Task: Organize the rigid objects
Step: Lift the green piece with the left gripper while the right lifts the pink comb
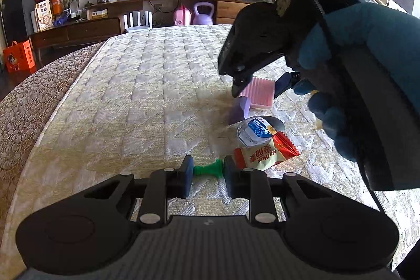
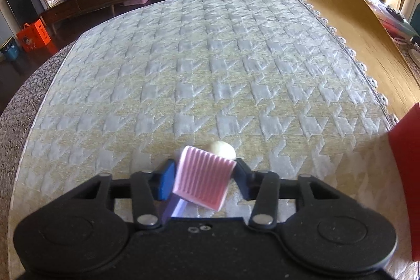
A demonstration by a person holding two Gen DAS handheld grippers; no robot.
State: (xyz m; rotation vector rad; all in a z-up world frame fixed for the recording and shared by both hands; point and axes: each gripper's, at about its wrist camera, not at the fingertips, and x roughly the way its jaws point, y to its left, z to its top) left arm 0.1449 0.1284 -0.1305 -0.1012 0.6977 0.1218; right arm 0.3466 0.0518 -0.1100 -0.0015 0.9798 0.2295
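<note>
Left wrist view: my left gripper point(image 1: 207, 172) is clamped on a little green peg point(image 1: 209, 170), just above the quilted bed point(image 1: 131, 96).
Right gripper point(image 2: 204, 175): pinching a pink ridged block point(image 2: 203, 176), tilted, purple block point(image 1: 240, 109) right under it.
Nearby: water bottle point(image 1: 256, 131) and snack packet point(image 1: 260, 155) touching, just right of my peg.
Beyond pink block: pale round thing point(image 2: 223, 148).

snack packet point(image 1: 265, 151): latin print, upside down, unclear.
</note>
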